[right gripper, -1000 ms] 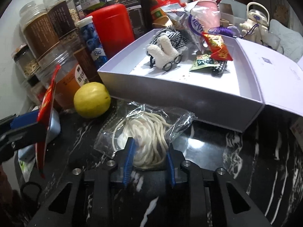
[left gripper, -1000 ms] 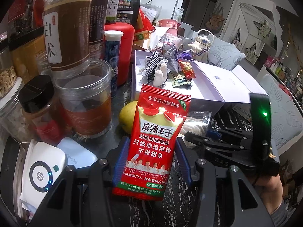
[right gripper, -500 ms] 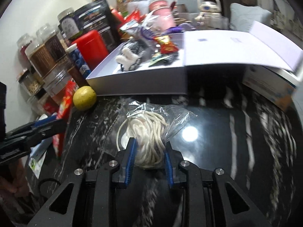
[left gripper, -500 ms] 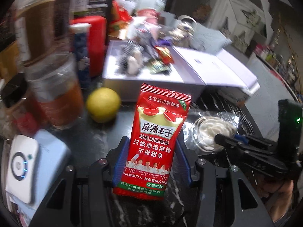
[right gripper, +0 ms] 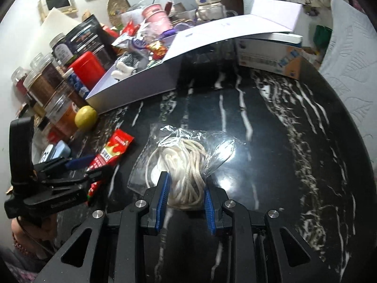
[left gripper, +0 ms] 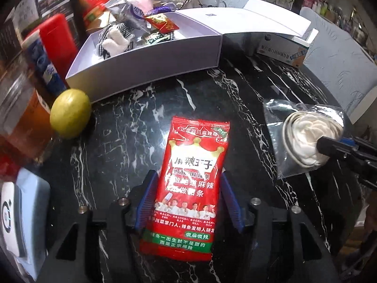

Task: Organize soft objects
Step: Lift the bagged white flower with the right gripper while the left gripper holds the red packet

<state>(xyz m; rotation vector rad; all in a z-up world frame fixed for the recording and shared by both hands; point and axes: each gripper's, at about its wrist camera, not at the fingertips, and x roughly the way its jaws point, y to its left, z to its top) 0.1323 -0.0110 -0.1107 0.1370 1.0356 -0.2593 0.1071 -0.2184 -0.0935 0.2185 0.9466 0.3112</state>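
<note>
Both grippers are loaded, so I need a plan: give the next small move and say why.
Probably carry the left gripper forward and over the white box, then release. It is shut on the red snack packet, the box already holds soft items, and it lies straight ahead. The right gripper, shut on the bagged rope, can follow.

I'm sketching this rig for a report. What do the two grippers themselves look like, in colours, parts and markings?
Both match. The left gripper and right gripper have matte black angular linkage arms joined by silver round bolts, with ribbed blue pads lining the fingers. In the right wrist view, the left gripper's body carries a tall black upright block and faint lettering too small to read.
</note>
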